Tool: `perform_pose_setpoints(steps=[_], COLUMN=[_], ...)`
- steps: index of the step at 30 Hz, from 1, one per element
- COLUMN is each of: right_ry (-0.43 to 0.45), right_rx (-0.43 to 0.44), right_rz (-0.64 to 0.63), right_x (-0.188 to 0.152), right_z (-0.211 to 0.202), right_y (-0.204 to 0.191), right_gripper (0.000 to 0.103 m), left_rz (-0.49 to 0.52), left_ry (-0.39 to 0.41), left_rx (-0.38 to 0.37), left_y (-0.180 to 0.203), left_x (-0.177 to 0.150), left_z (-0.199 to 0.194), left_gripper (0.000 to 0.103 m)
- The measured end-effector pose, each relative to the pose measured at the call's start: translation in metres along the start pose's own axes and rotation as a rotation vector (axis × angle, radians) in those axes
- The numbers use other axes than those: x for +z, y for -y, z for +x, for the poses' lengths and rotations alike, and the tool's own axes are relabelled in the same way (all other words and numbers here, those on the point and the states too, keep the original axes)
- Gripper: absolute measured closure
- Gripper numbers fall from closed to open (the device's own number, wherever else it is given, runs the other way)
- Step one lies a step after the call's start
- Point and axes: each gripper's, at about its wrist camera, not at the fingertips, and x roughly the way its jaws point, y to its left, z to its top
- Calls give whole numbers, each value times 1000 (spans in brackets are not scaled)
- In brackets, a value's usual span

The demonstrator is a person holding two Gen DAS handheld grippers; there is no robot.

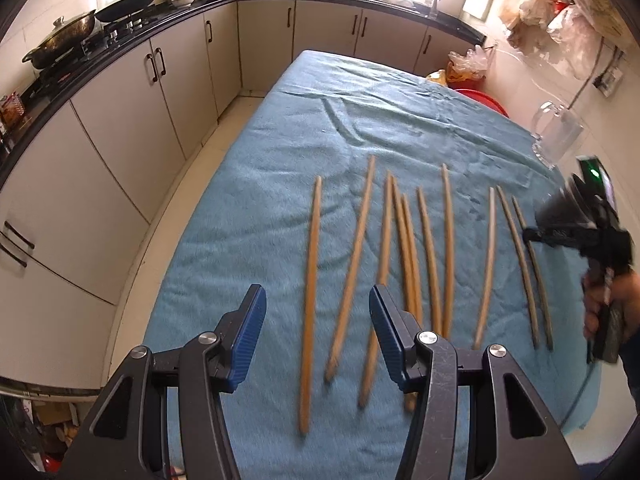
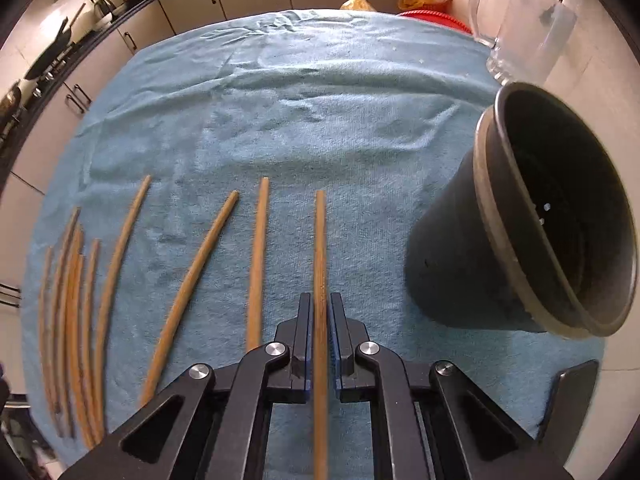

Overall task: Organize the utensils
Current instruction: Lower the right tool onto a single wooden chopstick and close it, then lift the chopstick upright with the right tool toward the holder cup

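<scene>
We find the chopsticks (image 1: 426, 248) laid out in a loose row, roughly parallel, on a blue towel (image 2: 280, 100) that covers the table; the soft cloth keeps the thin sticks from rolling, and the spacing between most of them leaves room to take them one at a time, though a few near the middle of the row touch or overlap.

The right tongs (image 2: 320, 340) are pressed together on a single chopstick (image 2: 319, 240), the one at the right end of the row. The stick runs lengthwise between the blue pads, gripped toward its near half, with its far end still down at the towel. We judge this hold is chosen so the stick can be tipped upright once lifted.

A dark pot (image 2: 520, 220) stands just beside that stick on the right, its mouth open and empty as far as we can see. We take it for the intended holder, placed close to keep the carry short. A clear glass mug (image 2: 520, 24) stands farther back.

The left tongs (image 1: 318, 336) are spread and hold nothing; they hang above the left end of the row, two chopsticks showing between the fingers (image 1: 250, 340). We judge them positioned for the next pick. No stick has yet been stowed.
</scene>
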Motion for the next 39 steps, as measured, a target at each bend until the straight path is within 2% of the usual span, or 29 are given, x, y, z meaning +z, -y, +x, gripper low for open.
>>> perform_pose_setpoints(steps=[4,7,12,15,19,22,25,26,30,35,39], right_ry=[4,27,89,110,124,134,144,148,159,202,254], right_rx=[85,112,157,163,168,172,177,179,186,201,209], right_rz=[31,34,2,-6,-7,-3,4,6,9,7,14], right_x=[-7,-14,-25,-30,-35,-42,-44,-44,-45,-49,-56], right_z=[-6,-17,-45,-54,-64,-72,-74,-76,-81,-98,-116], right_y=[2,-1,-11,-15,-15,-10,-9,-9,-11,-16,-20], right_gripper=[96,96,96,96,96,96,96,96,96,96,96], left_rz=[-2,-14,-38,-8,22,51,91,96,64,31,32], left_ry=[-19,-45,-91,-111,-143,-123,-106,-104,-93,2,83], left_rx=[-6,-18,-56,-45,-19,9,48,45,3,-58,-77], left_y=[-4,-8,-12,-6,2,7,12,13,7,0,0], left_x=[16,26,42,48,50,52,55,56,58,62,65], left_z=[18,35,66,82,102,104,108,109,101,62,25], left_gripper=[50,51,62,69,85,85,97,97,97,97,97])
